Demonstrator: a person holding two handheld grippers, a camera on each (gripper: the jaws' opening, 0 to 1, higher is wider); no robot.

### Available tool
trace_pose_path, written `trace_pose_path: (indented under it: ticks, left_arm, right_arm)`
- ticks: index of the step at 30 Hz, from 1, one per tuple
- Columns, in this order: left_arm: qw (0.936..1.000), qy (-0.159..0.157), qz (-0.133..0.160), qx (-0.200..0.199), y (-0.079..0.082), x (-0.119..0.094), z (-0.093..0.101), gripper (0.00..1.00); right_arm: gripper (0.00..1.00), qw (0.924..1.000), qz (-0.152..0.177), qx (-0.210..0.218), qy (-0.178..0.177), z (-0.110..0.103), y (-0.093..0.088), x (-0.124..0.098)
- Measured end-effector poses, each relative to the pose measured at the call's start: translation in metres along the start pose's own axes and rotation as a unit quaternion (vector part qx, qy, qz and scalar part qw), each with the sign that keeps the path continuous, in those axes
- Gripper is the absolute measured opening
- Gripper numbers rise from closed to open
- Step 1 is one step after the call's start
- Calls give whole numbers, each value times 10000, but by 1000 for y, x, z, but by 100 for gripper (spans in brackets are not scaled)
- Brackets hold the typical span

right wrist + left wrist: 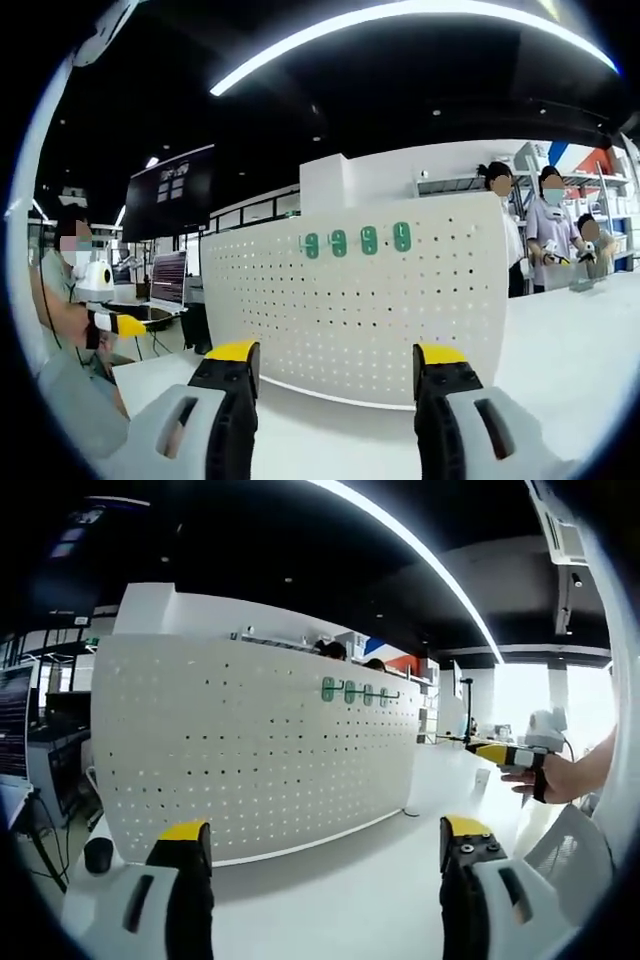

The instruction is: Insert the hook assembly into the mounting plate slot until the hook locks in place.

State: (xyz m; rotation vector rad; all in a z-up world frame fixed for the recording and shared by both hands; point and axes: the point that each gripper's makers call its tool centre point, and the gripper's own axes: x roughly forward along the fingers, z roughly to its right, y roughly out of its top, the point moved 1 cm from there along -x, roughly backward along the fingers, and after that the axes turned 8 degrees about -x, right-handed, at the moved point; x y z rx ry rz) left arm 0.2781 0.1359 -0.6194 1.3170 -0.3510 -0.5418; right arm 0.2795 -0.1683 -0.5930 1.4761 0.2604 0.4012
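Both tongs, left [325, 855] and right [335, 375], stood released before the upright pegboard [260, 745]; four green hooks [355, 241] lined its upper edge; white bench [340, 900] lay open.

Matt white perforated pegboard [370, 305], glossy green plastic hooks [355, 241], smooth white tabletop [350, 890].

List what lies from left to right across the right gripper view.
A seated person → dark monitor → white pegboard carrying four green hooks → three standing people. The right gripper rises from the bottom, jaws apart.
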Motion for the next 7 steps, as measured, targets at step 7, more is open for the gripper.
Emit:
trace_pose_path:
  ticks: [7]
  left_arm:
    - [10000,57,40,-37,-7,-3,-3,100]
  right_arm:
    - [61,10000,-11,32,-34,3,-3,-4]
